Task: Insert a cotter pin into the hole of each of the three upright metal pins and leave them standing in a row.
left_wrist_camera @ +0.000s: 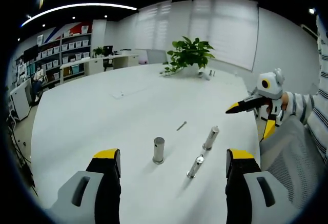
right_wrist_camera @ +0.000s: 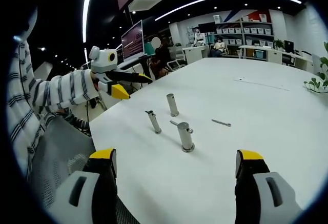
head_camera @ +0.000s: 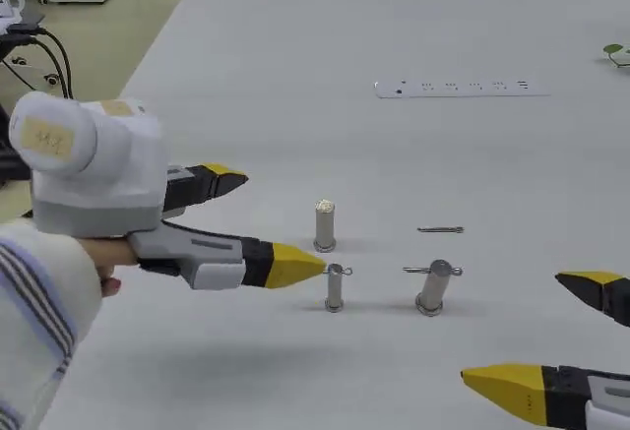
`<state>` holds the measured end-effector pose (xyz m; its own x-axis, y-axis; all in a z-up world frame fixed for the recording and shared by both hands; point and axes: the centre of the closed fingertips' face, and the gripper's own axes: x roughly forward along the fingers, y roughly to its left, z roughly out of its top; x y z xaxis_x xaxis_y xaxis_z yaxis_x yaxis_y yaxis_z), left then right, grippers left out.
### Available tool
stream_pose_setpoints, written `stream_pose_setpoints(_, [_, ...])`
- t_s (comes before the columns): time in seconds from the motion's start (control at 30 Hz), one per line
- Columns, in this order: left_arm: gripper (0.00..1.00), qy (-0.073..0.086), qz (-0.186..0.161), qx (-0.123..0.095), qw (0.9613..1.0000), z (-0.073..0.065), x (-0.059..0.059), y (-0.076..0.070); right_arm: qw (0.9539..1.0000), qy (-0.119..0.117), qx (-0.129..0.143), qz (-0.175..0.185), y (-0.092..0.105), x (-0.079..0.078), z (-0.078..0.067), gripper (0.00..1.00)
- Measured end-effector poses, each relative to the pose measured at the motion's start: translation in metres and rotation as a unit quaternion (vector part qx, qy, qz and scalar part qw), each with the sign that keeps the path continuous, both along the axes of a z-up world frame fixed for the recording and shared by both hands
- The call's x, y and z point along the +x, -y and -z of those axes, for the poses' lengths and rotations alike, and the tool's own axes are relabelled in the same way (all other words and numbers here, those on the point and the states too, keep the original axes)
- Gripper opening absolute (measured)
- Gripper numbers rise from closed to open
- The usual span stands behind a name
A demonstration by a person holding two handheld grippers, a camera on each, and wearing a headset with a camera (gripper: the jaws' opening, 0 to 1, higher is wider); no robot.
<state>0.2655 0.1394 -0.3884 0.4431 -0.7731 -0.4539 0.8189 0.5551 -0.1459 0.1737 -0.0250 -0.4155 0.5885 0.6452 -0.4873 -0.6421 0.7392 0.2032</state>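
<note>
Three upright metal pins stand on the white table point(head_camera: 295, 76). The bare pin point(head_camera: 325, 225) has no cotter pin through it. A thinner pin point(head_camera: 335, 287) and a thicker pin point(head_camera: 431, 287) each carry a cotter pin through the top. One loose cotter pin point(head_camera: 440, 229) lies flat behind the thicker pin. My left gripper point(head_camera: 261, 218) is open just left of the bare pin and the thinner pin, touching neither. My right gripper point(head_camera: 546, 332) is open at the front right, apart from the pins. In the left gripper view the bare pin point(left_wrist_camera: 159, 149) is ahead of the open jaws.
A white power strip point(head_camera: 461, 88) lies far back on the table. A potted plant point(left_wrist_camera: 188, 55) stands at the table's far end in the left gripper view. The table's left edge runs beside a floor with cables and furniture. A striped sleeve point(head_camera: 39, 302) holds the left gripper.
</note>
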Motion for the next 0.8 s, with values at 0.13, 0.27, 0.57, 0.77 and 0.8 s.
stream_pose_setpoints(0.13, [0.81, 0.002, 0.003, 0.012, 0.9999, 0.002, 0.019, 0.003, 1.0000, 0.002, 0.001, 0.002, 0.000, 0.001, -0.002, 0.95])
stream_pose_setpoints(0.27, [0.79, 0.006, 0.012, 0.024, 0.9996, 0.005, 0.031, 0.009, 1.0000, 0.001, -0.002, 0.005, 0.002, 0.001, -0.003, 0.95])
stream_pose_setpoints(0.57, [0.68, 0.000, 0.028, 0.044, 0.9986, 0.021, 0.045, 0.026, 1.0000, 0.000, -0.003, 0.009, 0.005, -0.001, -0.003, 0.94])
stream_pose_setpoints(0.77, [0.61, 0.003, 0.031, 0.054, 0.9981, 0.025, 0.053, 0.032, 0.9999, -0.002, -0.003, 0.010, 0.006, -0.001, -0.002, 0.94])
stream_pose_setpoints(0.8, [0.61, 0.003, 0.033, 0.057, 0.9978, 0.027, 0.053, 0.033, 0.9999, -0.002, -0.003, 0.010, 0.006, -0.001, -0.002, 0.94])
